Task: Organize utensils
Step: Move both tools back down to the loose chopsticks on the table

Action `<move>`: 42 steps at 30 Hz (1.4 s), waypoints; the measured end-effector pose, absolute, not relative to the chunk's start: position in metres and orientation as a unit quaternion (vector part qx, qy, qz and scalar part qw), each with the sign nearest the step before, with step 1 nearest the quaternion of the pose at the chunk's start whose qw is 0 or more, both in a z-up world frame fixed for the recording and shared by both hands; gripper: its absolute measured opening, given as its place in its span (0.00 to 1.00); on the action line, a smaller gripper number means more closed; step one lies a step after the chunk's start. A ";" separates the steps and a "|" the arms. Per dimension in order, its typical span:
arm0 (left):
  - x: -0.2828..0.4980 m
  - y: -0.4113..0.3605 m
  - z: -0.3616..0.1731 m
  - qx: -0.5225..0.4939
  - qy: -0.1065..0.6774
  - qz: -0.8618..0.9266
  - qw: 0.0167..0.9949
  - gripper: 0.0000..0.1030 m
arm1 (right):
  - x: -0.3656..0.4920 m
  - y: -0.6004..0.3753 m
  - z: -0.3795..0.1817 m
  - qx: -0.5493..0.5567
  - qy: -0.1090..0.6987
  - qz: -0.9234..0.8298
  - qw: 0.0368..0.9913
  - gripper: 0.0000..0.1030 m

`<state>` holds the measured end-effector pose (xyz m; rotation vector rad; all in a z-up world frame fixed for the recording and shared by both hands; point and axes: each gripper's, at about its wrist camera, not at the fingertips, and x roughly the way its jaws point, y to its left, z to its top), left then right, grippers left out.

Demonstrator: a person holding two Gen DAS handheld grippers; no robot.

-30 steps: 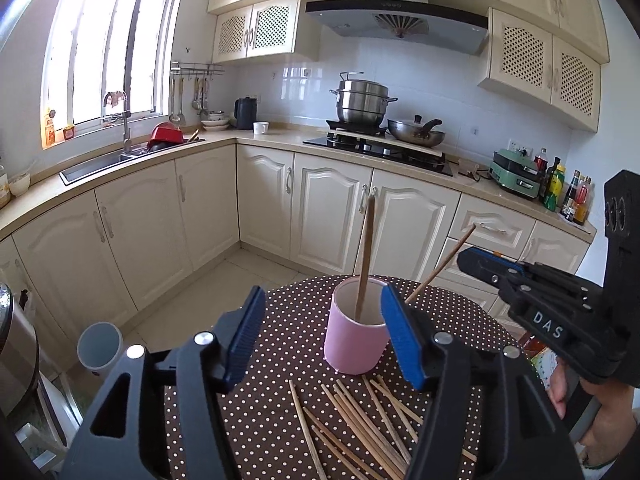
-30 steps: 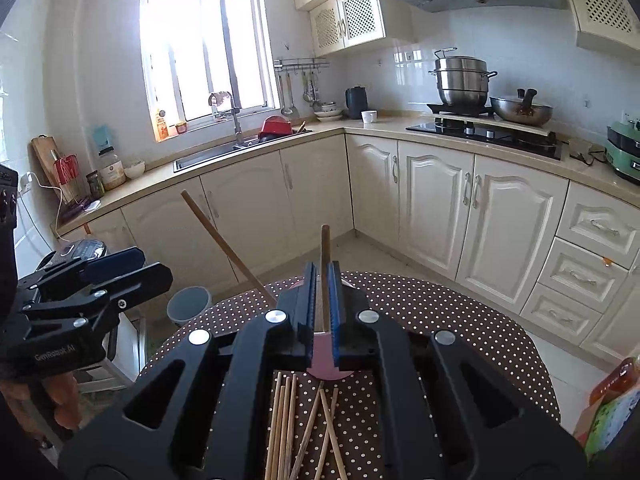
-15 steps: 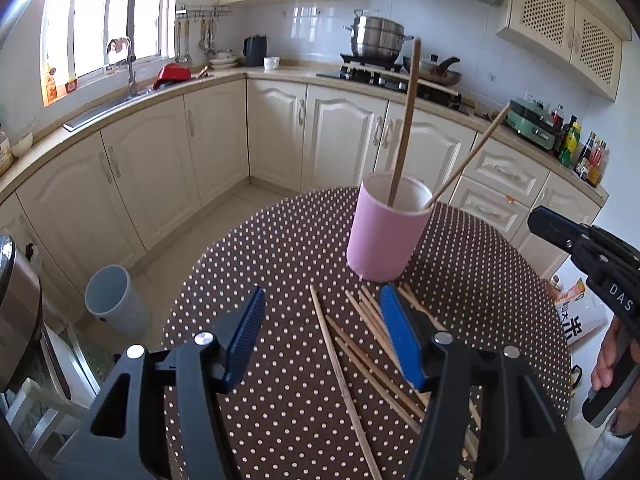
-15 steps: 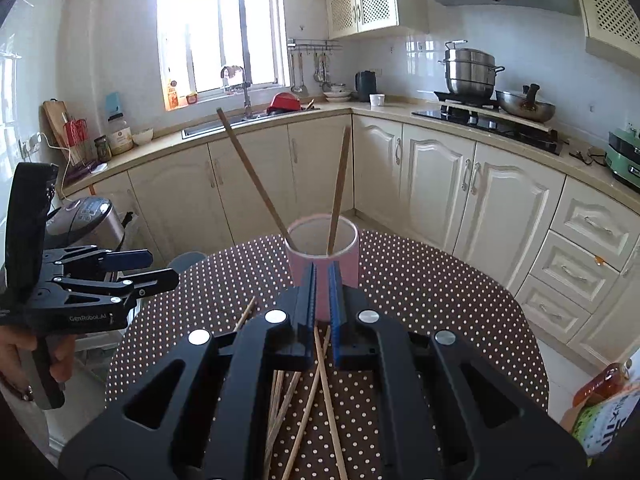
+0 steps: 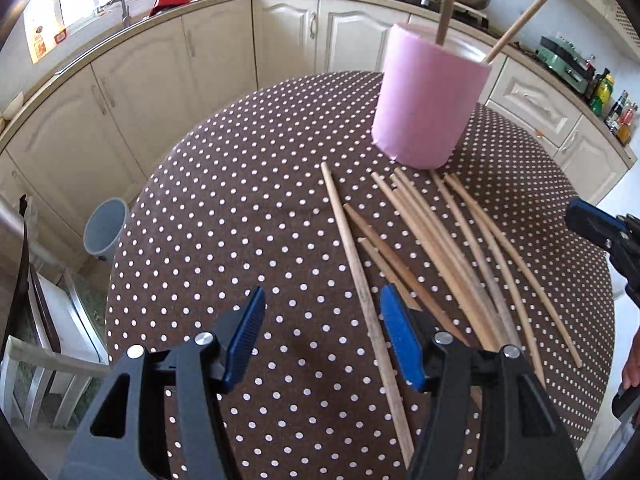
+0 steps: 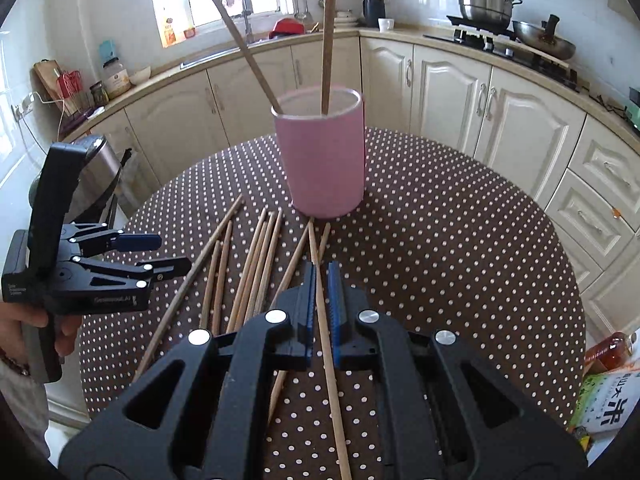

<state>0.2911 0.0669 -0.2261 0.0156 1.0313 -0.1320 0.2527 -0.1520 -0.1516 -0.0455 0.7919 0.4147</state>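
Observation:
A pink cup (image 5: 428,108) stands on the polka-dot table (image 5: 240,200) with two chopsticks upright in it. Several loose wooden chopsticks (image 5: 440,248) lie fanned out in front of the cup. My left gripper (image 5: 320,340) hangs open just above the table, over the leftmost chopstick (image 5: 352,264), which runs close to its right finger. In the right wrist view the cup (image 6: 324,164) is straight ahead, and my right gripper (image 6: 320,276) is shut with only a slit left. One chopstick (image 6: 314,248) on the table shows through that slit. The left gripper (image 6: 174,252) is at the left there.
A grey bin (image 5: 106,226) stands on the floor left of the table. A steel appliance (image 6: 96,176) sits beyond the table's left edge. A printed bag (image 6: 608,408) lies at the right. Cream cabinets (image 6: 460,100) ring the room.
Both grippers have sunk toward the table and tipped downward, so the cup and the loose chopsticks now look much closer. Neither set of jaws has changed its width.

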 end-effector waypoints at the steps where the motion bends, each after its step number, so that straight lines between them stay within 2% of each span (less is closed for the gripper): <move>1: 0.294 0.065 -0.227 0.008 0.494 -0.064 0.867 0.58 | 0.253 -0.152 -0.154 -0.023 0.387 0.202 0.899 0.07; 20: 0.363 0.051 -0.233 0.042 0.510 -0.047 0.858 0.58 | 0.284 -0.133 -0.195 -0.057 0.445 0.216 0.867 0.07; 21: 0.366 0.052 -0.233 0.041 0.510 -0.048 0.858 0.58 | 0.286 -0.133 -0.195 -0.057 0.447 0.217 0.866 0.10; 23: 0.369 0.053 -0.232 0.042 0.509 -0.052 0.858 0.58 | 0.289 -0.130 -0.195 -0.061 0.447 0.218 0.865 0.23; 24: 0.368 0.054 -0.233 0.043 0.509 -0.053 0.858 0.58 | 0.289 -0.130 -0.195 -0.062 0.445 0.219 0.866 0.38; 25: 0.368 0.054 -0.233 0.044 0.508 -0.054 0.859 0.58 | 0.289 -0.129 -0.195 -0.062 0.444 0.221 0.866 0.47; 29: 0.373 0.054 -0.234 0.046 0.503 -0.053 0.861 0.58 | 0.293 -0.123 -0.199 -0.092 0.446 0.206 0.866 0.46; 32: 0.369 0.054 -0.234 0.041 0.502 -0.055 0.862 0.58 | 0.300 -0.124 -0.202 -0.081 0.453 0.209 0.863 0.35; 35: 0.371 0.056 -0.235 0.043 0.502 -0.058 0.862 0.58 | 0.308 -0.125 -0.202 -0.088 0.457 0.205 0.861 0.31; 37: 0.370 0.059 -0.236 0.041 0.502 -0.058 0.862 0.57 | 0.316 -0.125 -0.204 -0.099 0.462 0.197 0.859 0.25; 40: 0.374 0.060 -0.236 0.045 0.502 -0.056 0.862 0.46 | 0.323 -0.121 -0.207 -0.105 0.466 0.196 0.856 0.24; 41: 0.375 0.059 -0.235 0.049 0.502 -0.057 0.862 0.36 | 0.326 -0.118 -0.206 -0.113 0.466 0.194 0.856 0.23; 42: 0.376 0.057 -0.234 0.053 0.502 -0.061 0.861 0.21 | 0.326 -0.115 -0.207 -0.120 0.465 0.193 0.856 0.18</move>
